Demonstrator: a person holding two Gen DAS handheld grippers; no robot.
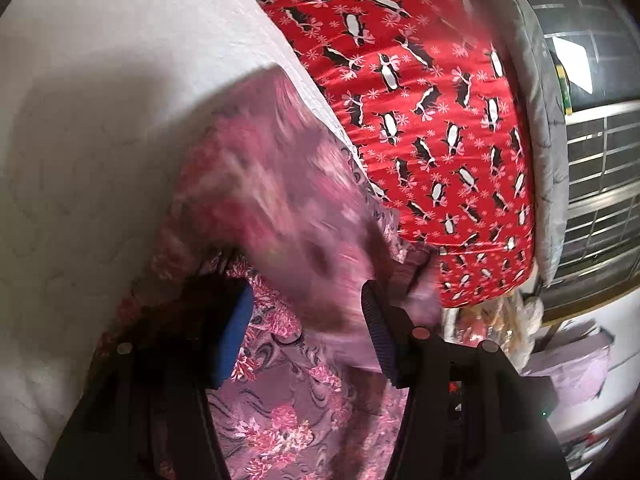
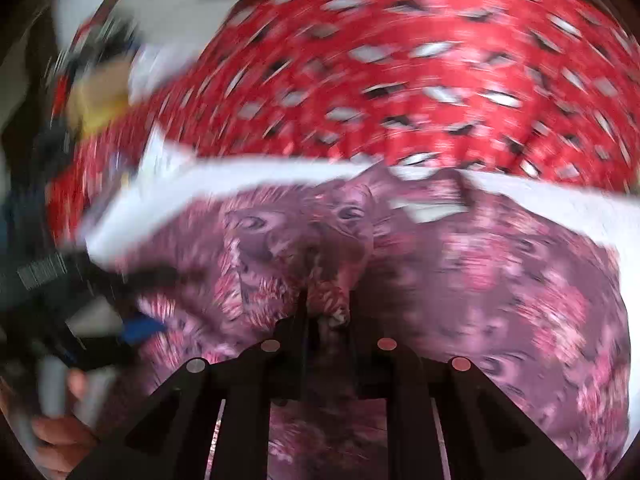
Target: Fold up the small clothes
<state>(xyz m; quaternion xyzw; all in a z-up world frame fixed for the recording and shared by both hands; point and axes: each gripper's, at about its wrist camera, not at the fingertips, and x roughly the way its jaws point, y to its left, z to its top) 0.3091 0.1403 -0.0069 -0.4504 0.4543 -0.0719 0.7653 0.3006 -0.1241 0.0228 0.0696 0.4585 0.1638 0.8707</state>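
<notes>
A small mauve garment with pink flowers [image 1: 280,392] lies on a white sheet [image 1: 88,128]. In the left wrist view a blurred flap of it [image 1: 280,184] hangs over and between my fingers. My left gripper [image 1: 308,320] is open, its blue pad [image 1: 236,336] and dark pad [image 1: 380,332] wide apart with cloth between them. In the right wrist view the same garment [image 2: 500,280] spreads ahead, blurred. My right gripper [image 2: 326,308] is shut on a bunched fold of the garment. My left gripper also shows at the left of that view [image 2: 132,320].
A red cloth with penguin print [image 1: 420,100] lies beyond the garment, also in the right wrist view [image 2: 400,72]. A grey cushion edge [image 1: 548,140], a window grille [image 1: 604,184] and clutter are at the right. A hand [image 2: 52,436] shows at lower left.
</notes>
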